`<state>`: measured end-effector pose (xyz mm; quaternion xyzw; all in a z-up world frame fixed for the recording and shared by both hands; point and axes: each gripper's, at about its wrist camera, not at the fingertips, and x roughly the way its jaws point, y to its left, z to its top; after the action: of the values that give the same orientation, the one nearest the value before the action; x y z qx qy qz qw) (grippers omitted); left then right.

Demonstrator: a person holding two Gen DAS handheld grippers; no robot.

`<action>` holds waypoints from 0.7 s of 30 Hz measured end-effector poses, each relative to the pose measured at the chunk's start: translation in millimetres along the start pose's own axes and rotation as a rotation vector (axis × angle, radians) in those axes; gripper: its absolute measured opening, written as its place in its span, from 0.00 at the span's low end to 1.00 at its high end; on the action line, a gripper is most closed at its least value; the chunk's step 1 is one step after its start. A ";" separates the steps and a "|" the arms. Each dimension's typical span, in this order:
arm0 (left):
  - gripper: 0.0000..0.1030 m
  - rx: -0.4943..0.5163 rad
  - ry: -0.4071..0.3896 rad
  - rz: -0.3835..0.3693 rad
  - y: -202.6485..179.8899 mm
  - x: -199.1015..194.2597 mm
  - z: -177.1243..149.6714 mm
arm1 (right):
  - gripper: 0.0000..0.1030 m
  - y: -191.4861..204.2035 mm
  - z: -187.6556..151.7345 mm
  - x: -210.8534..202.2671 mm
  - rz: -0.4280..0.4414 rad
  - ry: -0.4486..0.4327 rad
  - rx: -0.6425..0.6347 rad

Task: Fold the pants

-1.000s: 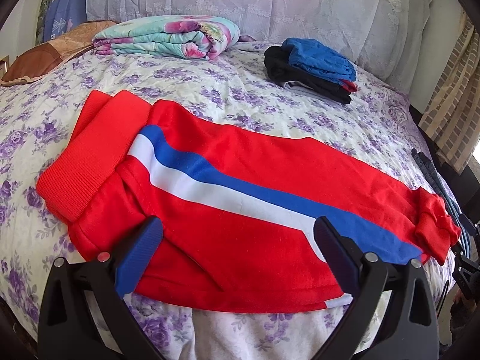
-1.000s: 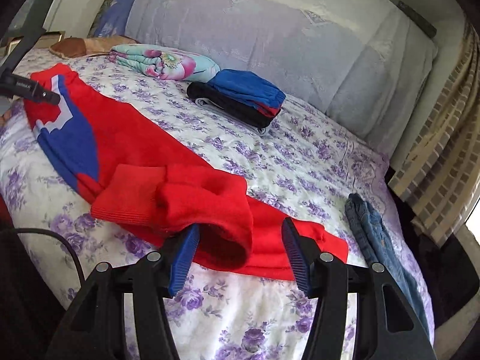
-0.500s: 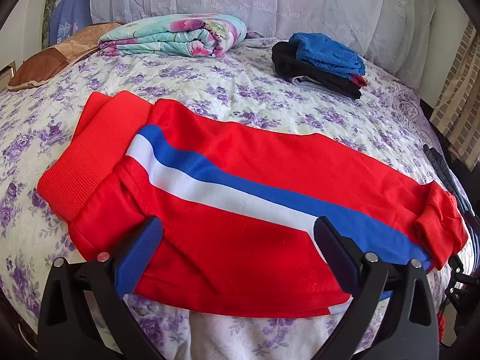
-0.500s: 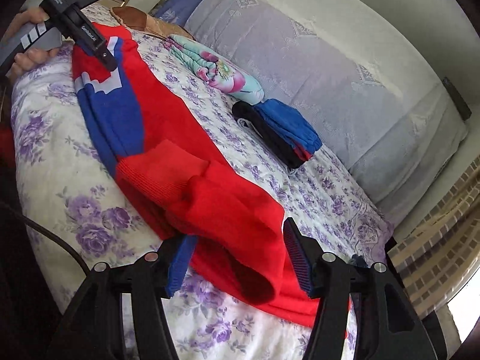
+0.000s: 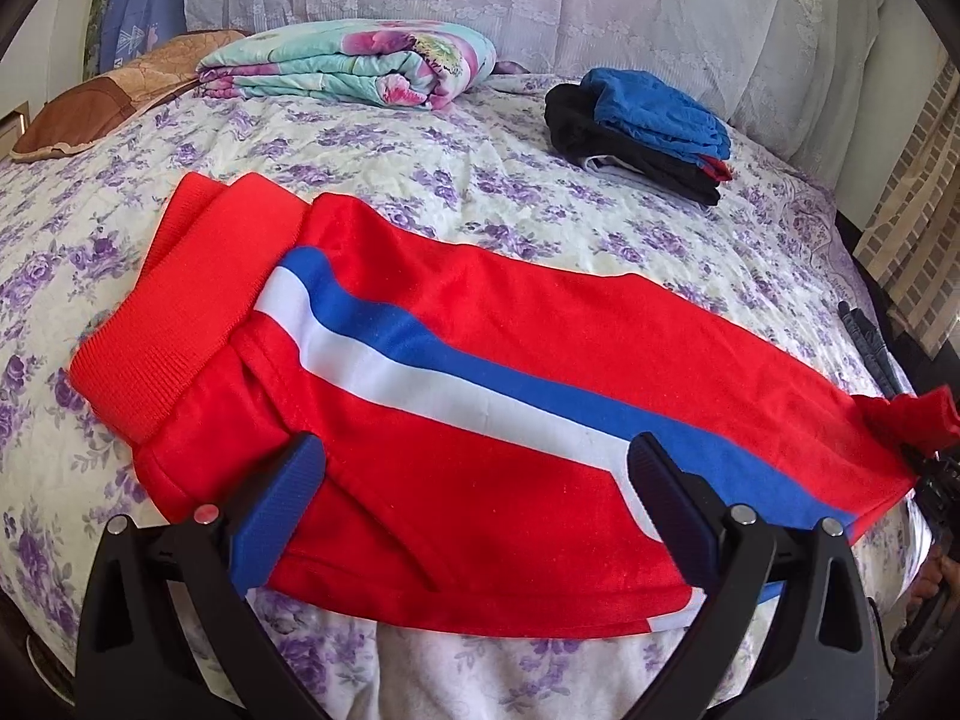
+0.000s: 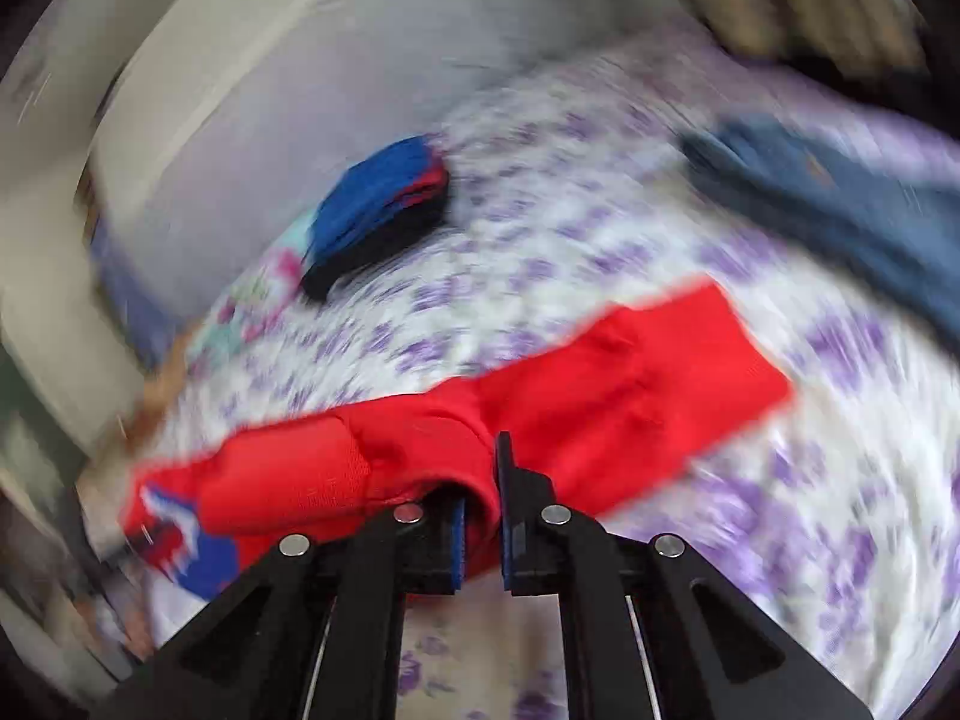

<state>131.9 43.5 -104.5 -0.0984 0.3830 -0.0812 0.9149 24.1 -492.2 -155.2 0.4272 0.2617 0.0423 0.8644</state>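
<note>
Red pants (image 5: 480, 420) with a blue and white stripe lie flat across the flowered bed (image 5: 540, 216), waistband to the left of the left claw (image 5: 474, 498) and cuffs far to its right. That claw stands wide open just over the near edge of the pants, nothing gripped. Beyond it lie a folded quilt (image 5: 354, 63) and a stack of folded clothes (image 5: 648, 126). The right claw (image 6: 480, 504) has just been closing and pinches a bunched red cuff.
</note>
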 end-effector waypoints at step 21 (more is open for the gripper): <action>0.95 -0.027 0.008 -0.024 4.3 -3.3 2.2 | 0.52 -0.9 29.9 -17.2 -0.273 -0.111 -0.286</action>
<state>131.5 48.7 -101.8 -0.1150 0.3865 -0.0875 0.9109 23.8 -519.3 -133.8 0.2623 0.2603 -0.0622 0.9271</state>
